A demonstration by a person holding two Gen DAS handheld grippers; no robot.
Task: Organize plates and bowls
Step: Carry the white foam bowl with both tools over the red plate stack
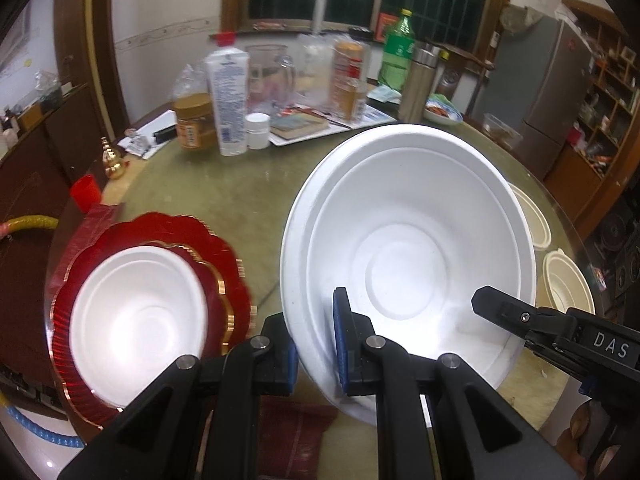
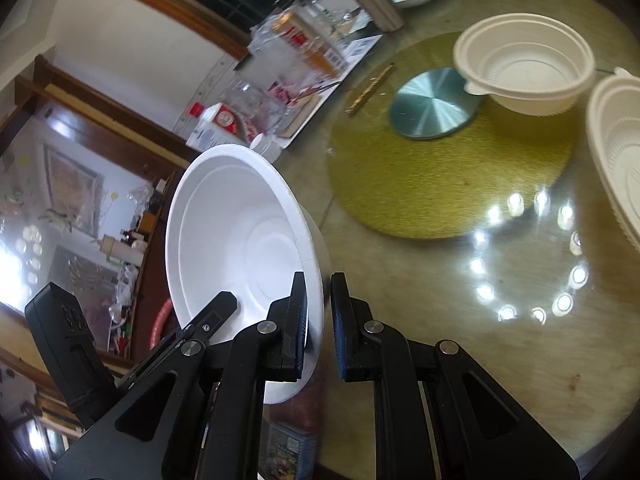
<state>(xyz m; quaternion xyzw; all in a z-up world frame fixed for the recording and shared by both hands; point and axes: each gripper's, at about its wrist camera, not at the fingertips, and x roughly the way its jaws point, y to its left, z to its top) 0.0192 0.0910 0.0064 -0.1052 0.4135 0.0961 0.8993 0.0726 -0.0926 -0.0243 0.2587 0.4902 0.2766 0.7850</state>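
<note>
A large white foam bowl (image 1: pixel 408 264) hangs tilted above the table, held by both grippers. My left gripper (image 1: pixel 316 344) is shut on its near rim, one pad inside and one outside. My right gripper (image 2: pixel 320 320) is shut on the same white bowl (image 2: pixel 240 240) at another part of the rim. Each gripper also shows in the other's view: the right gripper (image 1: pixel 492 306) reaches into the bowl from the right, and the left gripper (image 2: pixel 224 304) from the lower left. At the left, a second white bowl (image 1: pixel 136 328) sits on a red scalloped plate (image 1: pixel 224 264).
Two cream plastic bowls (image 2: pixel 524 64) (image 2: pixel 616 152) stand on the glass-topped round table (image 2: pixel 480 340), near a metal disc (image 2: pixel 432 108) on a gold mat (image 2: pixel 452 184). A milk carton (image 1: pixel 228 100), jars, bottles and a steel flask (image 1: pixel 416 84) crowd the far side.
</note>
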